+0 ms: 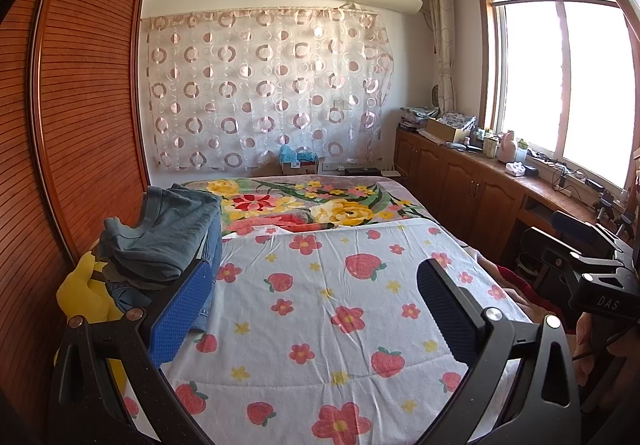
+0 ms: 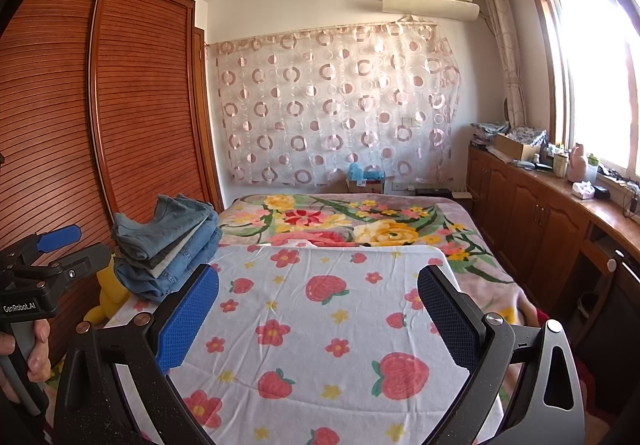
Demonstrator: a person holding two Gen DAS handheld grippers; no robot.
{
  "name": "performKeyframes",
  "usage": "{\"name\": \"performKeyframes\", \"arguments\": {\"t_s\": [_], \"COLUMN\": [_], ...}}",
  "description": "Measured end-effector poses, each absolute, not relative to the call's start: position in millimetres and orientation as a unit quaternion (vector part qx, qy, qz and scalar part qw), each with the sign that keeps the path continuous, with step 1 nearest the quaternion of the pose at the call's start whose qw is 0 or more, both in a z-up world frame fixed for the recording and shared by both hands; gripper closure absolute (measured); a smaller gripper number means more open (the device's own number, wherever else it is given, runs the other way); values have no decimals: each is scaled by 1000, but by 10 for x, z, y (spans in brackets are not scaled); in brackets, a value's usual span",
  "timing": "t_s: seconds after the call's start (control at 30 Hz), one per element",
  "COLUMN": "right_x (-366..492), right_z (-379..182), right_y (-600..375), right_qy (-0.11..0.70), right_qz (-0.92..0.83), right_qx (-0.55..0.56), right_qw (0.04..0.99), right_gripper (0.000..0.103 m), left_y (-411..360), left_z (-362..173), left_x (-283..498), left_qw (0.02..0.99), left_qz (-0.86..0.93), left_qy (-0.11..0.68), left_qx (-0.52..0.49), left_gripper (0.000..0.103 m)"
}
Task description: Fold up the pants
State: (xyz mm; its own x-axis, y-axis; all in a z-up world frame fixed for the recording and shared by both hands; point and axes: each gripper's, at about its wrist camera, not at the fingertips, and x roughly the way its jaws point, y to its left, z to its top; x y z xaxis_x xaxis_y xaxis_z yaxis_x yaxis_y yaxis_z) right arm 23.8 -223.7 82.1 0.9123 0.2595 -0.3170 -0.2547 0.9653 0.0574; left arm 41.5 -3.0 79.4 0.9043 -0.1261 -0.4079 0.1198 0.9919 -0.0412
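- Both tools hang above the bed, and neither is holding anything; the left tongs (image 1: 316,297) stand wide apart, blue pads facing each other across bare cloth.
- The right tongs (image 2: 318,301) are spread just as wide, nothing between them, aimed down the middle of the bed.
- The pants (image 2: 168,241) sit in a stack of folded denim at the left edge of the bed, several pairs piled up, the top one a greyer blue.
- My guess is that the pile is parked at the side on purpose, so the middle stays free as a working surface.
- That working surface is the strawberry sheet (image 2: 320,325), a white cloth printed with flowers and berries, laid over the floral blanket (image 2: 360,221) and lying fairly smooth.
- A yellow plush toy (image 1: 84,293) is wedged beside the stack, between it and the slatted wardrobe (image 1: 80,105).
- From the left tool's view the stack lies just beside its left pad, so that side is nearest for a reach.
- In that same view the right tool shows at the far right edge, held level with it.
- No unfolded pair shows on the sheet, so I judge this a pause between garments.
- Whether the stack is finished work or waiting work, I cannot tell.
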Motion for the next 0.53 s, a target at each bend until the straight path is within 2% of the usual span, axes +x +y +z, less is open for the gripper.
{"name": "performKeyframes", "arguments": {"t_s": [0.53], "right_x": [233], "right_z": [820], "right_y": [-2236], "right_qy": [163], "right_qz": [133], "right_qx": [8], "right_qw": [978], "right_gripper": [3], "left_y": [-27], "left_z": [794], "left_x": [416], "left_qw": [976], "left_qz": [-63], "left_qy": [210], "left_qx": [-7], "left_gripper": [1]}}
